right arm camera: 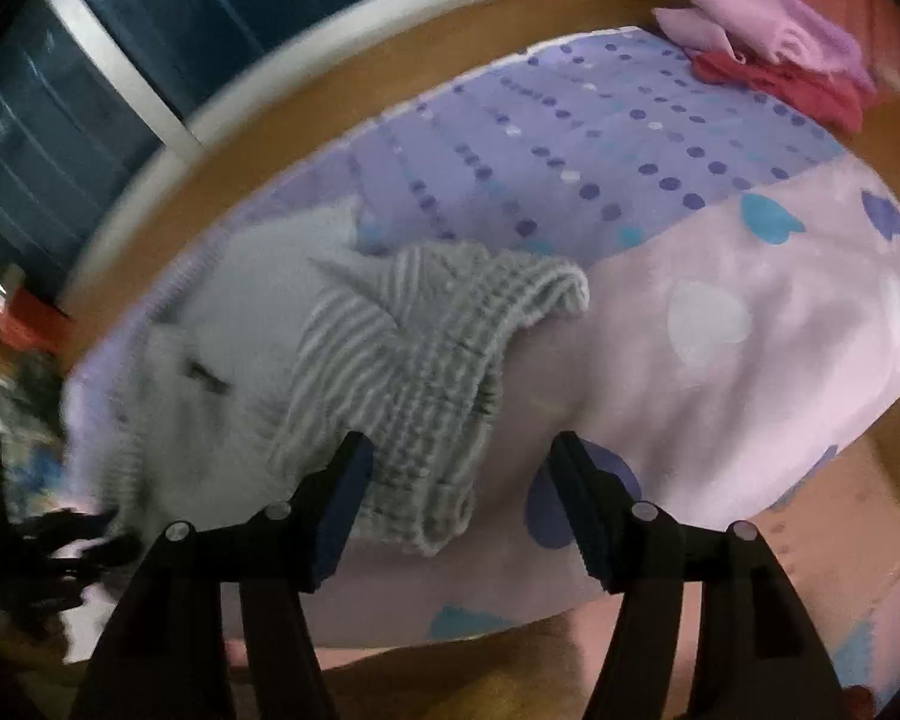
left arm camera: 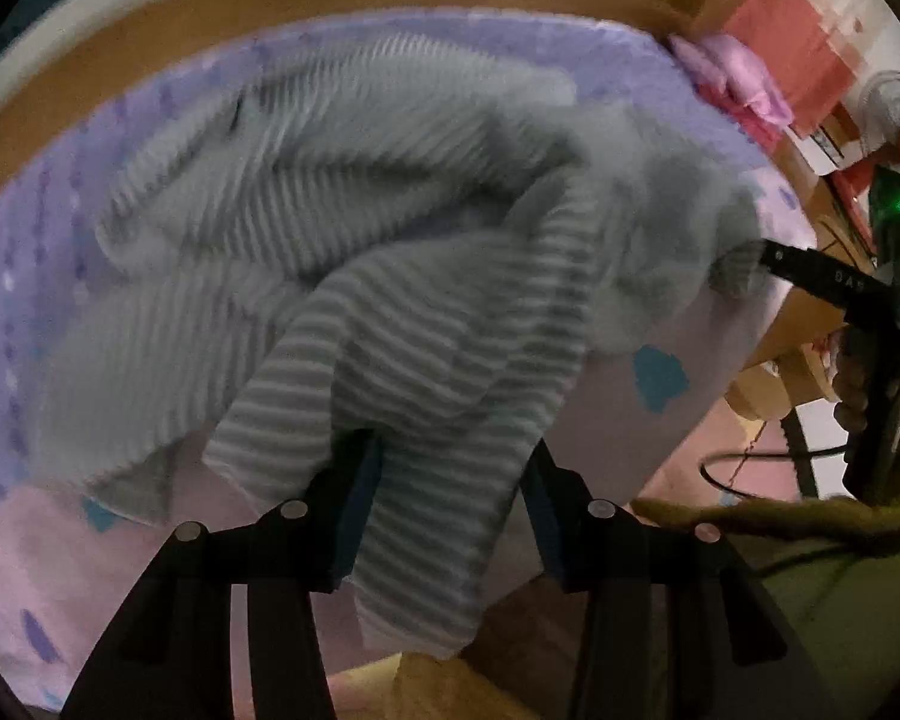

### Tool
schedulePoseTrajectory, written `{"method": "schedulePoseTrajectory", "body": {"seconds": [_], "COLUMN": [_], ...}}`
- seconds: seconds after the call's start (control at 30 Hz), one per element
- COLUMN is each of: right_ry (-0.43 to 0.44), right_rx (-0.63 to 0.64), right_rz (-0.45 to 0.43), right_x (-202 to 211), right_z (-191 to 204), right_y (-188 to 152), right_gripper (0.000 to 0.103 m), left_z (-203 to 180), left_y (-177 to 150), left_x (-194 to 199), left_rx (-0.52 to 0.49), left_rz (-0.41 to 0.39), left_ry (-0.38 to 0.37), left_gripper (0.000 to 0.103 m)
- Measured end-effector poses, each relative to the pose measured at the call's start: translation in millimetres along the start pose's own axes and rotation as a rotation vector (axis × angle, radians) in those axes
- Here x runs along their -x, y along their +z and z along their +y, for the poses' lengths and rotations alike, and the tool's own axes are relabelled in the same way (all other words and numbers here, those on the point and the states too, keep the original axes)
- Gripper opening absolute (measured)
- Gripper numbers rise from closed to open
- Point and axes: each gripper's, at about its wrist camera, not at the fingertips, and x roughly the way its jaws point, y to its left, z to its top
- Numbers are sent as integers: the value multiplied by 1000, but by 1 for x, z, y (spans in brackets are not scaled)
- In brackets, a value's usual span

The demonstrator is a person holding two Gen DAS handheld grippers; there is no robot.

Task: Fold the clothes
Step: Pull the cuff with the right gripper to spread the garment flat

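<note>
A grey-and-white striped garment (left arm camera: 342, 252) lies in a loose heap on the bed (right arm camera: 750, 360), spread across the lilac dotted part of the cover and spilling onto the pink part with the hearts. It is not folded flat; ridges and bunched folds run through it.

The left gripper (left arm camera: 450, 468) points steeply down at the near edge of the heap. Its jaws stand wide, and a striped flap of the garment hangs down between them, over the edge of the bed. The flap lies against the left finger; the picture is blurred there, so I would only say the pads do not seem to press on it.

The right gripper (right arm camera: 459, 480) is also over the near edge, jaws wide apart. A ribbed cuff or hem of the garment reaches down between them, close to the left finger, with bare pink cover next to the other one. In the left view this gripper shows at the far right, a hand (left arm camera: 858, 396) around its handle.

At the far corner of the bed sits a small pile of pink cloth (right arm camera: 774, 18) on red cloth (right arm camera: 792, 84). A dark window (right arm camera: 180, 30) runs behind the wooden bed frame (right arm camera: 390, 54).
</note>
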Motion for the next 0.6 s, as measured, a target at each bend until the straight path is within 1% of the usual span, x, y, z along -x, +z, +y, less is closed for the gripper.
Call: {"method": "schedulePoseTrajectory", "body": {"seconds": [0.07,0.17,0.2,0.23,0.27,0.3,0.33,0.37,0.4,0.43,0.47,0.53,0.6], "right_ry": [-27,-51,-52,-51,-49,-47,-31,-8,5,8,11,46,26], "right_rx": [23,111,140,160,179,198,206,204,208,200,190,141,82], "right_rz": [-20,-46,-54,-61,-72,-85,-82,-83,-99,-117,-136,-194,-265], "right_x": [-4,-3,-3,-5,-7,-11,-15,-18,-16,-10,-4,17,41], "right_z": [8,25,30,33,36,38,39,39,38,35,31,13,-15], "right_y": [-4,-6,-6,-5,-5,-4,-2,2,7,15,23,41,62], "right_gripper": [64,64,64,64,64,61,48,44,28,22,21,21,21], "left_z": [4,9,11,13,13,13,13,12,9,6,2,-7,-26], "left_y": [-5,-6,-6,-6,-5,-4,-3,-1,2,5,7,14,21], "left_x": [-2,1,2,3,3,5,6,9,12,16,22,36,49], "left_rx": [1,57,79,96,100,110,118,121,125,137,149,134,101], "left_rz": [-25,-36,-40,-44,-51,-61,-72,-85,-95,-100,-109,-137,-165], "left_ry": [-21,-33,-33,-29,-17,-22,-27,-30,-26,-19,-26,-57,-75], "left_gripper": [47,47,41,29,26,22,15,14,12,11,11,11,11]}}
